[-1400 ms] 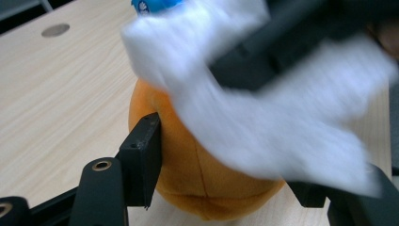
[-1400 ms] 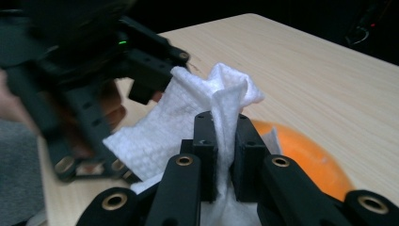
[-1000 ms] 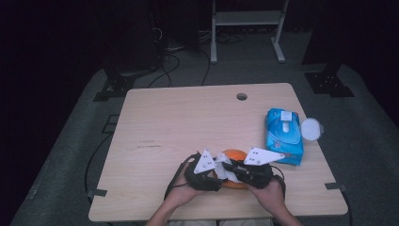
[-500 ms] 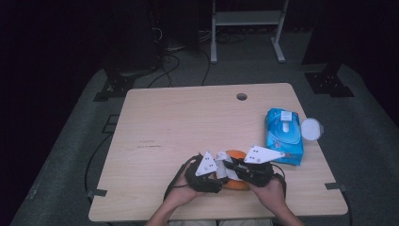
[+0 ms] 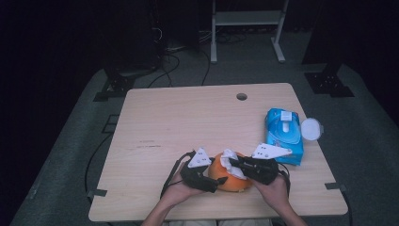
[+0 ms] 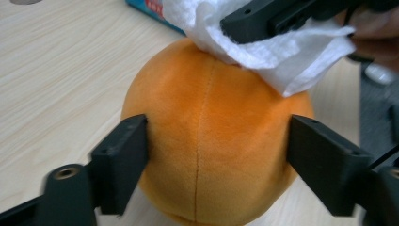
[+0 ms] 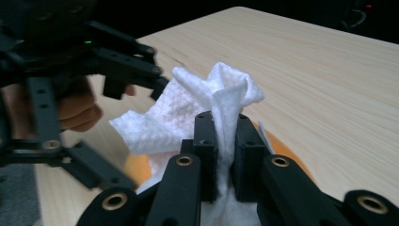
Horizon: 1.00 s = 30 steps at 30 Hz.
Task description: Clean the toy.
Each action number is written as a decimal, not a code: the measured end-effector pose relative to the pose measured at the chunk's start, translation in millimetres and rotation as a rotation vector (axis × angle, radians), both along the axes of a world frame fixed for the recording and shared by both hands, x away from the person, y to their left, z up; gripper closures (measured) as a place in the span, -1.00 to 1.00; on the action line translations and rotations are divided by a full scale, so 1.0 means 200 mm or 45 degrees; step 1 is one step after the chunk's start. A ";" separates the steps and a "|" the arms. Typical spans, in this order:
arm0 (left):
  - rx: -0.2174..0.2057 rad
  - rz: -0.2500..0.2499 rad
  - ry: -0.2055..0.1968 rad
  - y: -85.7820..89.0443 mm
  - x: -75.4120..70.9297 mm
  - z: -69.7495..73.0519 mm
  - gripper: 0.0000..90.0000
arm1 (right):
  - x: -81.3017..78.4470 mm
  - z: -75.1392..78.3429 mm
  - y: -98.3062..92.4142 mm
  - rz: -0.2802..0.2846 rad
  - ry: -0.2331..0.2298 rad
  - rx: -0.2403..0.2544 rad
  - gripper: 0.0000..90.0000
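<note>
An orange plush ball sits on the table near its front edge, at about 6 o'clock from the table's middle in the high view, between the person's two hands. The left gripper lies at the ball's 9 o'clock, the right gripper at its 3 o'clock, reaching over the top. In the left gripper view the ball fills the gap between the left gripper's jaws, one at 9 o'clock and one at 3 o'clock of it; the jaws have just been opening. They stand spread, the 9 o'clock jaw just beside the plush and the other with a slight gap, not squeezing it. The right gripper is pressed together on a white wipe, which bunches up above the jaws at 12 o'clock and spills toward 9 o'clock. From the left gripper view the wipe rests on the ball's top at about 1 o'clock, touching the plush, with the right gripper's dark jaw over it. A blue wipe pack lies at the ball's 2 o'clock, near the table's right edge, and a round white lid lies just beside the pack at its 3 o'clock. A small round hole marks the table top at 12 o'clock, well apart from the ball.
</note>
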<state>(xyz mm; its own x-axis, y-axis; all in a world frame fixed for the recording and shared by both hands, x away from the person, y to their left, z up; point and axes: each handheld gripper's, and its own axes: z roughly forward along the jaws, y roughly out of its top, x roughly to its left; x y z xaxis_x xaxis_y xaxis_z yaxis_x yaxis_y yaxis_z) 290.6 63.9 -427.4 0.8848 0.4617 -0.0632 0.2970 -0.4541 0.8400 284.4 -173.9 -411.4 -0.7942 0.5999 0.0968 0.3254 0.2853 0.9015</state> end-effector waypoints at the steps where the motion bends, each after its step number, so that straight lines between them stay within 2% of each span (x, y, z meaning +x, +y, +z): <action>1: 0.029 -0.003 -0.010 0.00 0.00 0.00 -0.40 | 0.00 0.00 0.00 0.006 -0.003 -0.007 0.80; 2: 0.037 -0.003 -0.020 0.00 0.00 -0.01 -0.34 | 0.01 0.00 -0.01 0.003 0.006 -0.003 0.80; 4: 0.043 -0.004 -0.009 0.01 0.00 -0.01 -0.32 | 0.02 -0.01 -0.03 -0.005 0.016 0.007 0.80; 6: 0.038 -0.006 -0.007 0.02 0.00 -0.01 -0.31 | 0.04 -0.02 -0.07 -0.045 0.039 0.012 0.80; 8: 0.018 -0.008 -0.012 0.03 0.00 0.00 -0.37 | 0.05 -0.03 -0.10 -0.062 0.060 0.016 0.80; 9: 0.006 -0.005 -0.023 0.02 -0.01 0.01 -0.48 | 0.06 -0.04 -0.11 -0.064 0.075 0.032 0.80; 11: -0.026 -0.001 -0.043 0.01 -0.01 0.01 -0.57 | 0.05 -0.04 -0.10 -0.058 0.074 0.043 0.80; 13: 0.021 -0.003 -0.053 -0.01 -0.01 0.00 -0.56 | 0.04 -0.04 -0.06 -0.016 0.073 0.067 0.80; 14: 0.045 -0.009 -0.055 -0.01 -0.01 -0.01 -0.46 | 0.02 -0.03 -0.02 0.014 0.044 0.037 0.79; 15: 0.063 0.000 -0.025 0.01 0.00 -0.02 -0.43 | 0.02 -0.03 -0.02 0.029 0.036 0.033 0.79; 17: 0.067 0.006 -0.006 0.02 0.00 -0.02 -0.41 | 0.02 -0.04 -0.03 0.037 0.035 0.032 0.79; 19: 0.055 0.020 0.021 0.04 0.01 -0.03 -0.38 | 0.03 -0.05 -0.05 0.014 0.061 0.035 0.79; 20: 0.057 0.017 0.023 0.05 0.02 -0.03 -0.38 | 0.04 -0.05 -0.08 -0.019 0.074 0.036 0.79; 21: 0.053 0.015 0.025 0.05 0.02 -0.03 -0.38 | 0.04 -0.05 -0.08 -0.019 0.074 0.036 0.79; 22: 0.042 0.006 0.022 0.04 0.02 -0.02 -0.40 | 0.04 -0.05 -0.09 -0.026 0.088 0.050 0.79; 23: 0.025 -0.012 0.012 0.04 0.01 -0.02 -0.52 | 0.04 -0.05 -0.08 -0.026 0.092 0.064 0.79; 24: 0.003 -0.030 -0.001 0.04 0.01 -0.01 -0.52 | 0.04 -0.05 -0.08 -0.026 0.092 0.064 0.79; 26: -0.017 -0.023 -0.015 0.02 0.01 0.00 -0.59 | 0.03 -0.06 -0.03 0.007 0.093 0.088 0.79; 28: 0.005 -0.019 -0.033 0.03 0.01 -0.01 -0.54 | 0.02 -0.05 0.00 0.026 0.067 0.066 0.79; 30: 0.031 0.003 -0.016 0.05 0.02 -0.02 -0.36 | 0.03 -0.04 -0.02 0.018 0.061 0.043 0.79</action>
<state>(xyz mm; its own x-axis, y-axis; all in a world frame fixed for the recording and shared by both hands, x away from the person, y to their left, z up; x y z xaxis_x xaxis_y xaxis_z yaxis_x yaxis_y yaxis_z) 294.5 74.0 -431.4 0.8843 0.4652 -0.0407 0.2876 -0.4740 0.8322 290.3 -177.1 -420.1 -0.7967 0.5843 0.1548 0.3643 0.2599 0.8943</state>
